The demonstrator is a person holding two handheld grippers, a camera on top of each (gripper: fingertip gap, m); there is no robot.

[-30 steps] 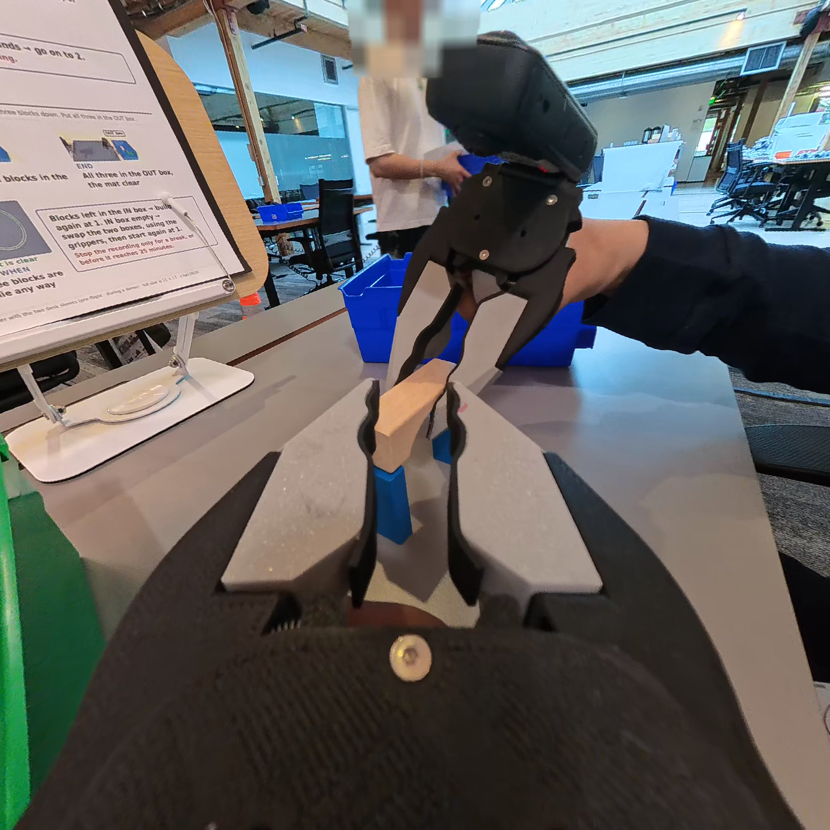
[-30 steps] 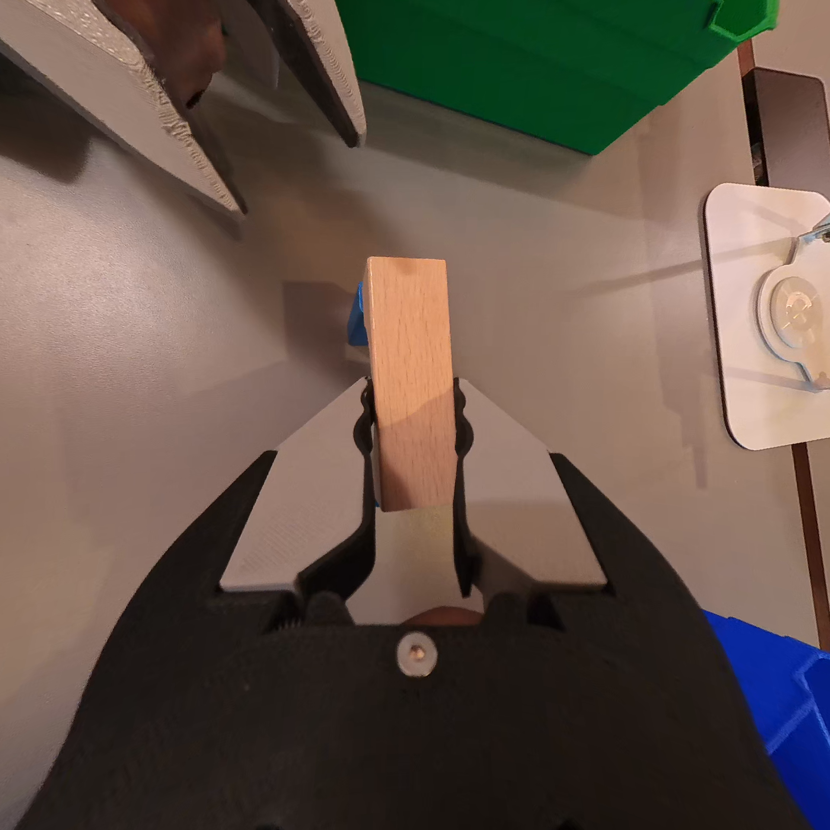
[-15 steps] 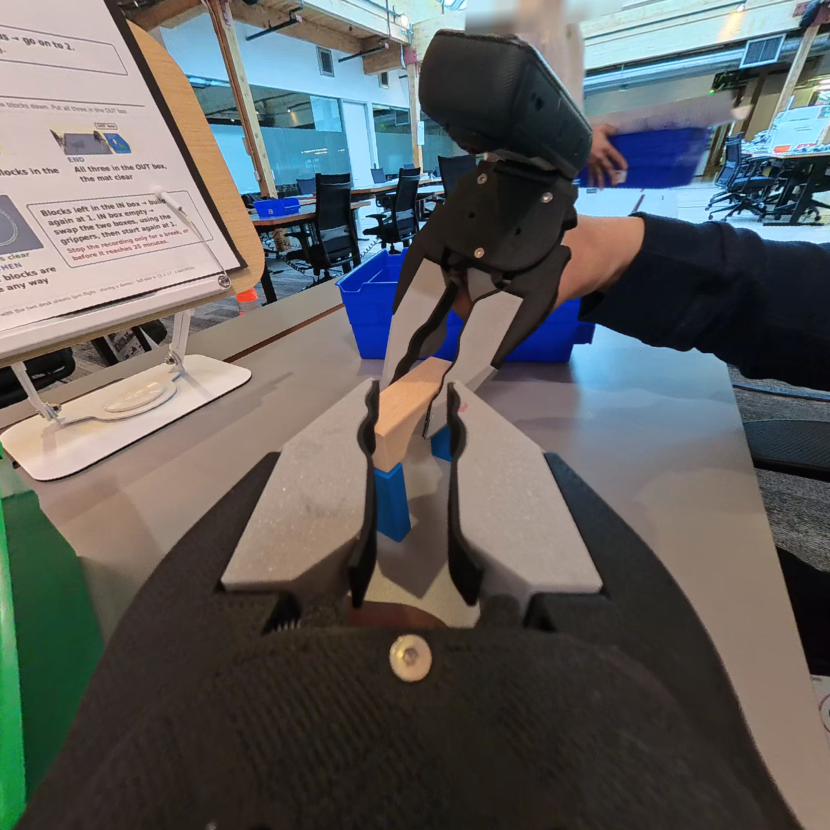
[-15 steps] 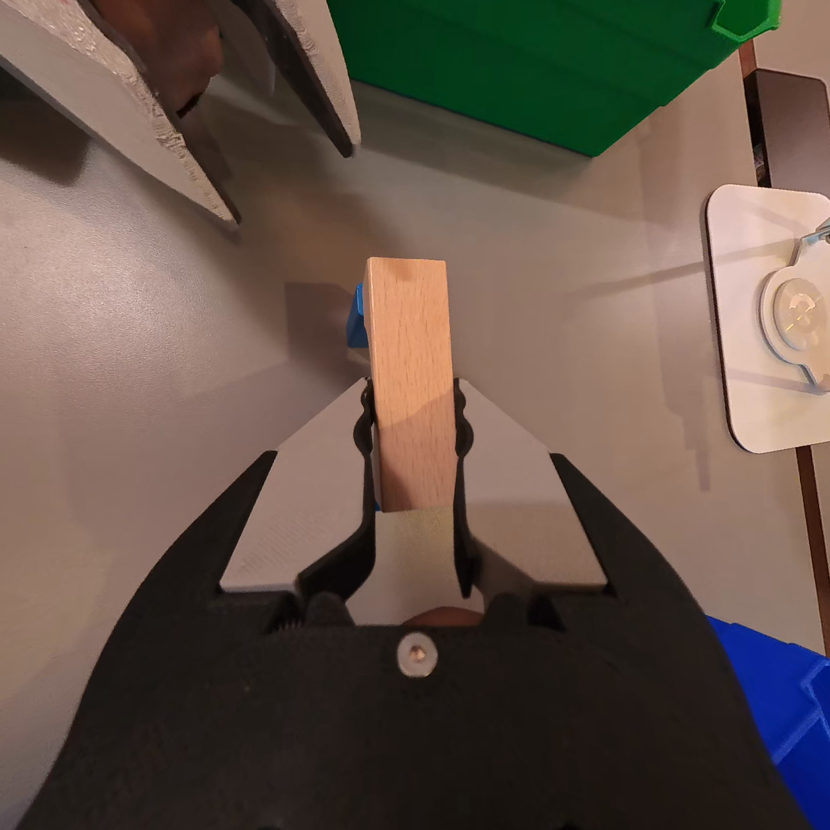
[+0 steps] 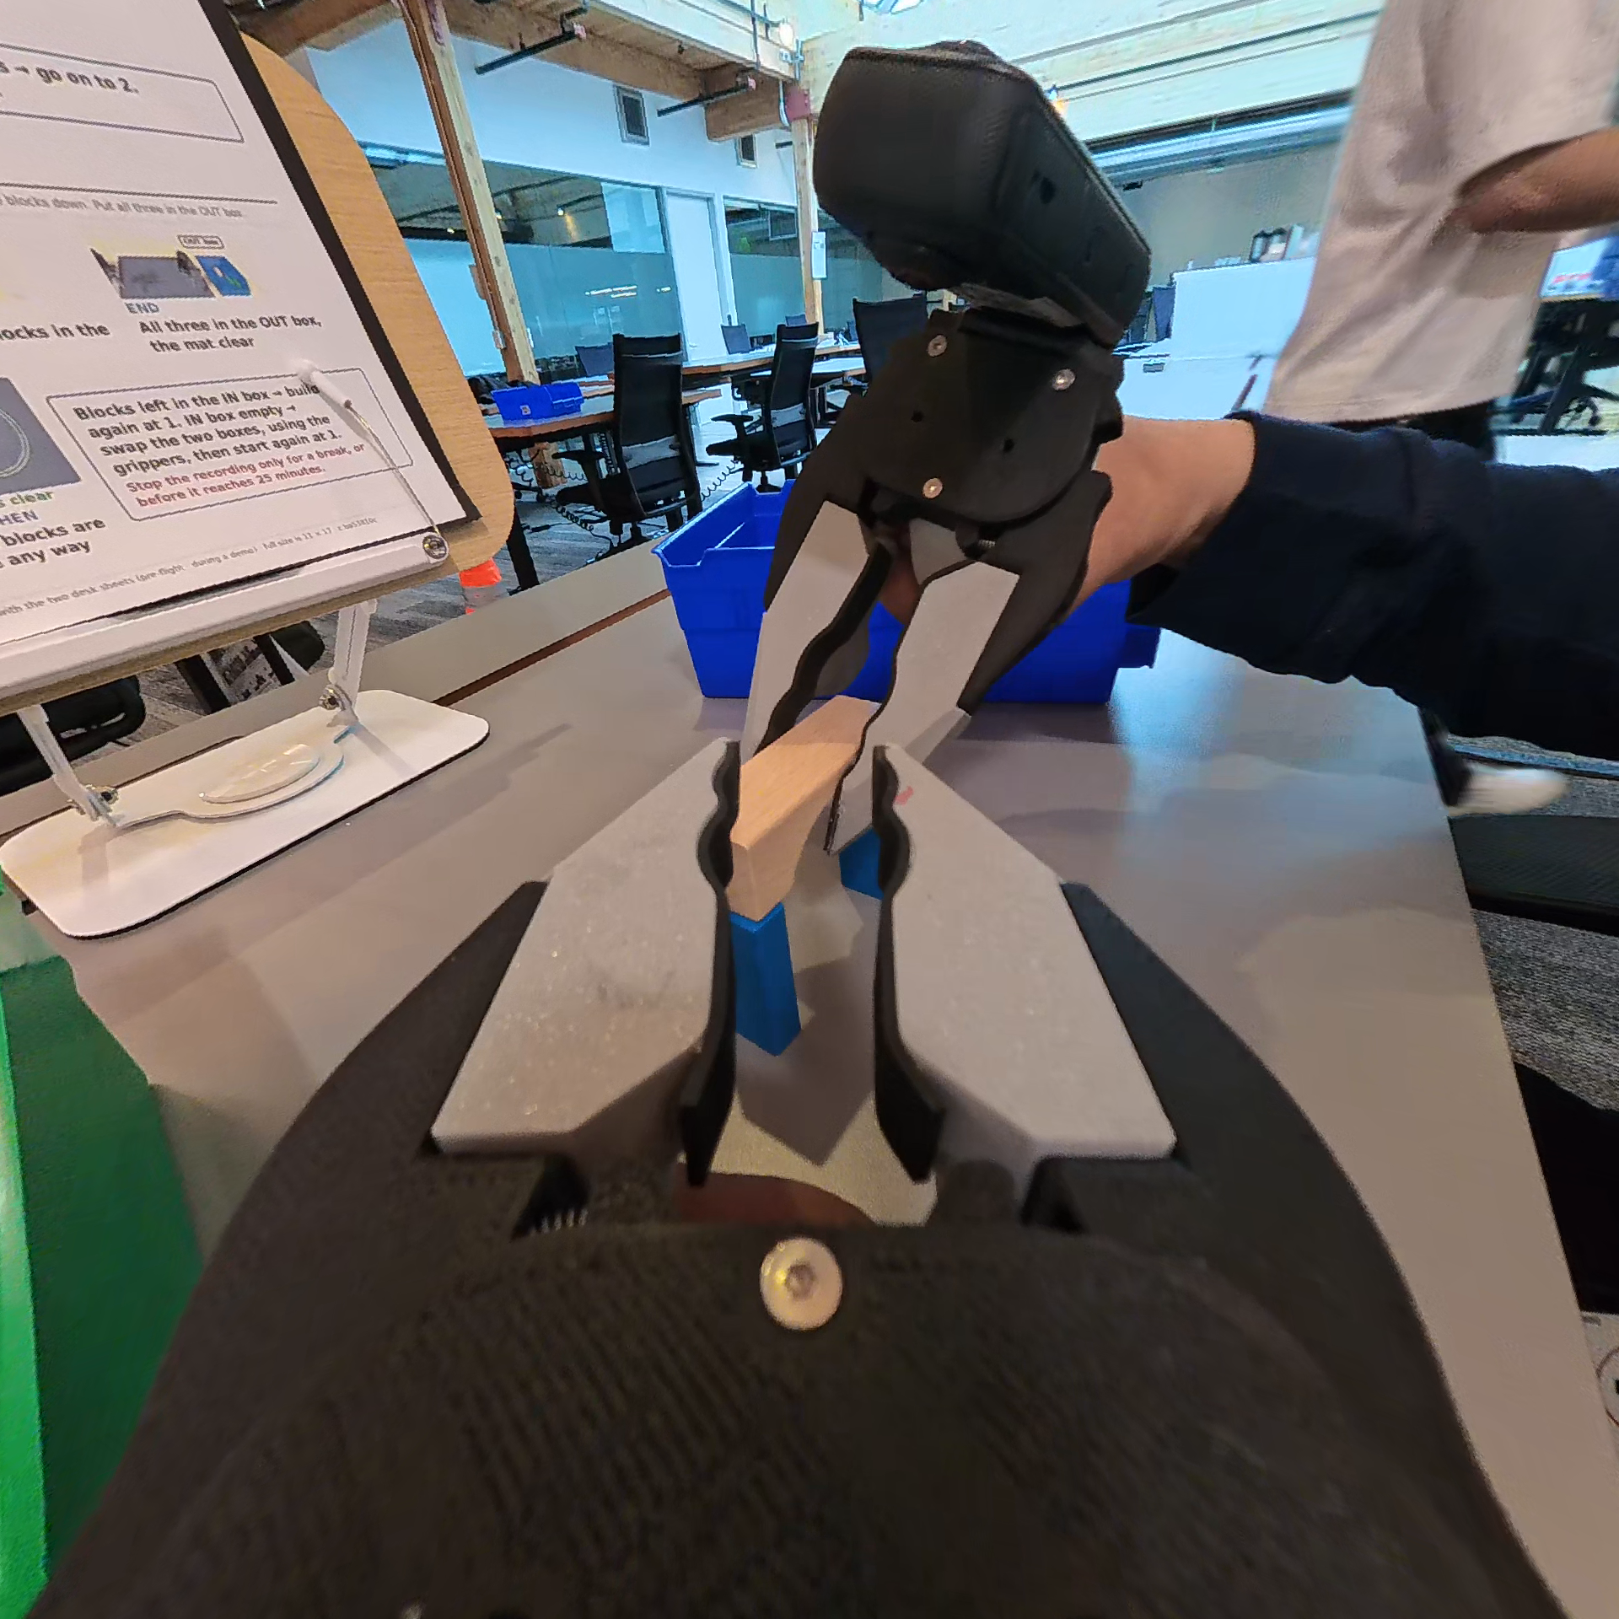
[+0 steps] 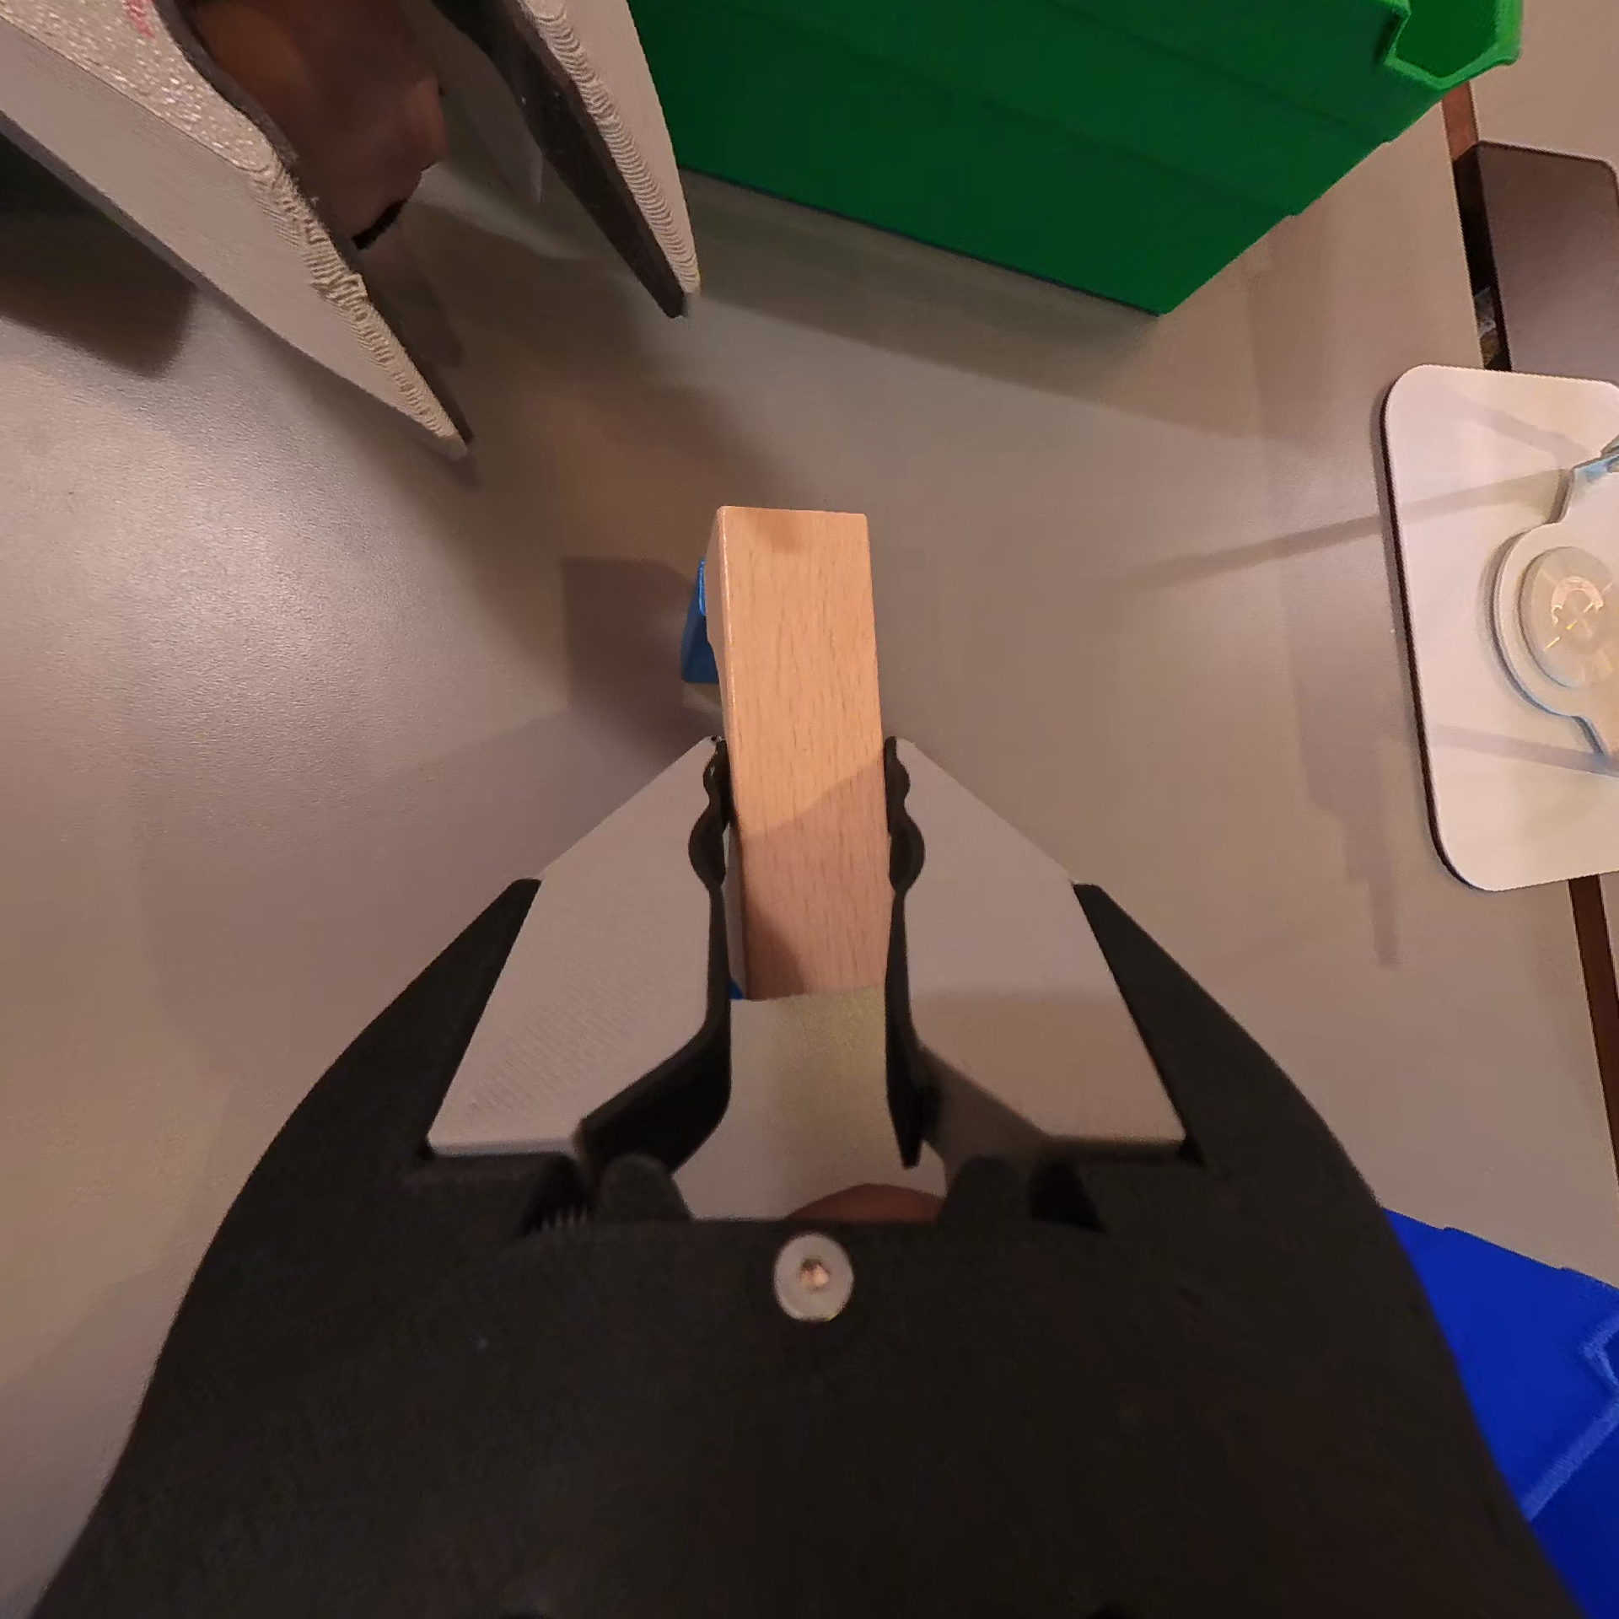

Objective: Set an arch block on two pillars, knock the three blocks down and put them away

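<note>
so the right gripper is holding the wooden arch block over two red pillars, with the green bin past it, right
Not quite: the pillars are blue, not red. The left wrist view shows the near blue pillar under the wooden arch block and the far blue pillar behind it. The rest stands: the right gripper grips the arch block with the green bin beyond it.
</note>
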